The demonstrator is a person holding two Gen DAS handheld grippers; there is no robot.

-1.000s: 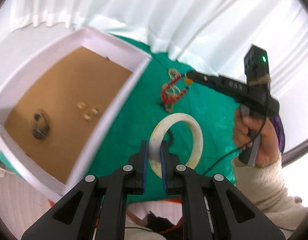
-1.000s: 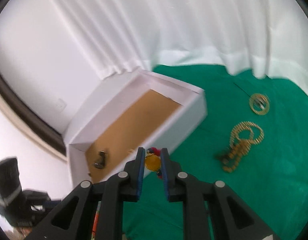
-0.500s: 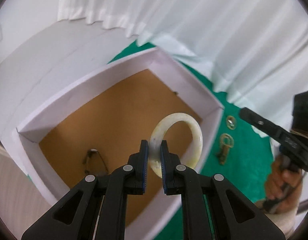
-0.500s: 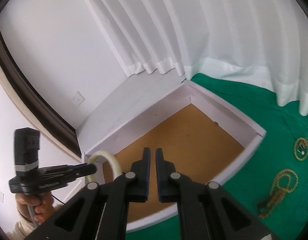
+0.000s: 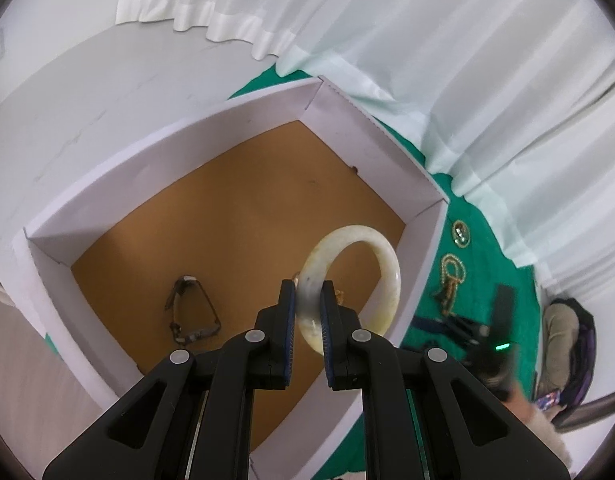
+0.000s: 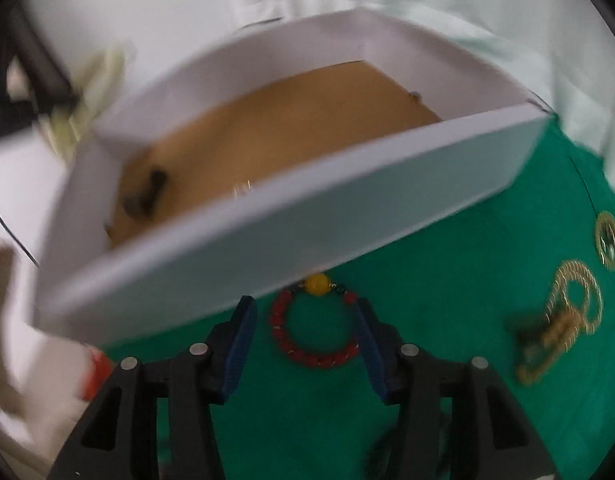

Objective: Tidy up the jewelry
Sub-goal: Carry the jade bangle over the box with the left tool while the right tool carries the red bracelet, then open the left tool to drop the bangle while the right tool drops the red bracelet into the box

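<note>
A green cloth covers the surface on the right. White curtains hang along the far side, their hems touching the cloth.

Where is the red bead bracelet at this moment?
In the right wrist view the red bead bracelet lies flat on the green cloth, between the fingers of the open right gripper, just outside the white box.

White pleated curtains are hanging behind a table. A green cloth is covering part of it, meeting a bare white tabletop.
</note>
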